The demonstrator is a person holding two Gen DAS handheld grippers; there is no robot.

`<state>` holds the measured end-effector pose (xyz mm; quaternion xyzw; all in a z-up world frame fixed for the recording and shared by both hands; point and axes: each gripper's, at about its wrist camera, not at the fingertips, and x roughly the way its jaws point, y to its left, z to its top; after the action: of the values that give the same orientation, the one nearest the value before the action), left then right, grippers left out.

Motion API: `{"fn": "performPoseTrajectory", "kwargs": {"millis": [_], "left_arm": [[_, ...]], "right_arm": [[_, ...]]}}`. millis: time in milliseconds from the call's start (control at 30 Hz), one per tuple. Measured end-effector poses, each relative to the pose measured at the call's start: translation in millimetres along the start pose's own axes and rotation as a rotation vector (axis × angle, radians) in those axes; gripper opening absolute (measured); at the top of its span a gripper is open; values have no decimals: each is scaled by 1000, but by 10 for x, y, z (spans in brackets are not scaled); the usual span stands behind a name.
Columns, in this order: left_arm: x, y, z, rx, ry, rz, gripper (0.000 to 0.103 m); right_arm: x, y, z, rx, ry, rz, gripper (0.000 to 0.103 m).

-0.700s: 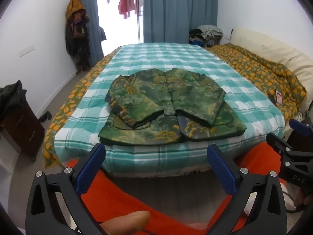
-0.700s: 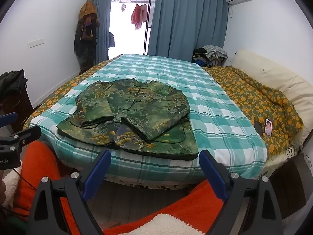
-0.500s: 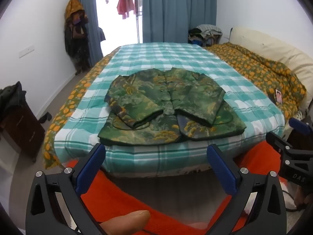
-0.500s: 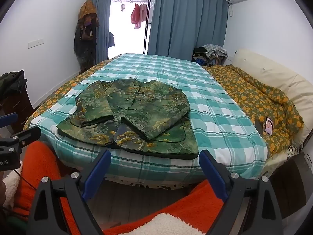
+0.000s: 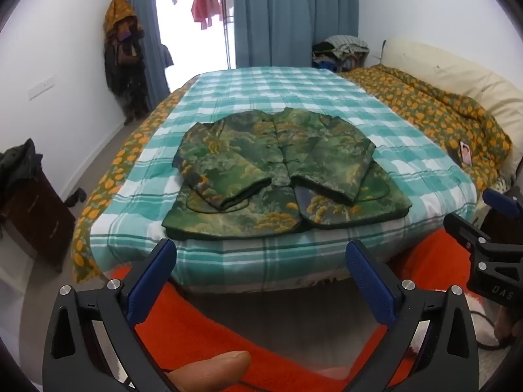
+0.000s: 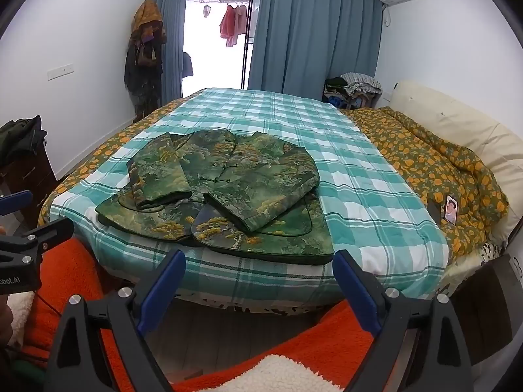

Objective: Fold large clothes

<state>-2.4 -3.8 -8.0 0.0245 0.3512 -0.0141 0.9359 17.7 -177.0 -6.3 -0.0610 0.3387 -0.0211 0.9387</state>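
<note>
Green and gold patterned jacket (image 5: 281,176), one item, lying flat in the centre of both views on a teal checked bedspread (image 5: 278,91), both sleeves folded in across the front, hem just beside the near edge of the bed. Left gripper (image 5: 261,261), lower centre of the left view: blue-padded fingers (image 5: 153,277) spread wide, holding nothing, short of the bed edge. Right gripper (image 6: 260,271), lower centre of the right view: likewise wide apart and empty. Readable lettering: "DAS" on the right gripper's body at the left view's right edge; "obot.AI" on the left gripper's body at the right view's left edge. Open bedspread beyond and to the right of the jacket. Orange-flowered quilt (image 6: 434,163) heaped along the right side, a small photo card (image 6: 451,213) resting on it. Orange fleece (image 5: 202,326) below the grippers.
</note>
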Motion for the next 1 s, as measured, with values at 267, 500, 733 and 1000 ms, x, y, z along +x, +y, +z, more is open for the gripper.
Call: {"fn": "performPoseTrajectory", "kwargs": {"millis": [267, 500, 733, 1000], "left_arm": [[14, -28, 7, 1, 5, 1, 103], [-8, -51, -29, 1, 6, 0, 103], [16, -29, -2, 4, 7, -1, 103], [19, -27, 7, 2, 8, -1, 103]], "right_arm": [[-3, -6, 8, 0, 3, 1, 93], [5, 1, -17, 0, 4, 2, 93], [7, -7, -11, 1, 5, 3, 93], [7, -17, -6, 1, 6, 4, 93]]}}
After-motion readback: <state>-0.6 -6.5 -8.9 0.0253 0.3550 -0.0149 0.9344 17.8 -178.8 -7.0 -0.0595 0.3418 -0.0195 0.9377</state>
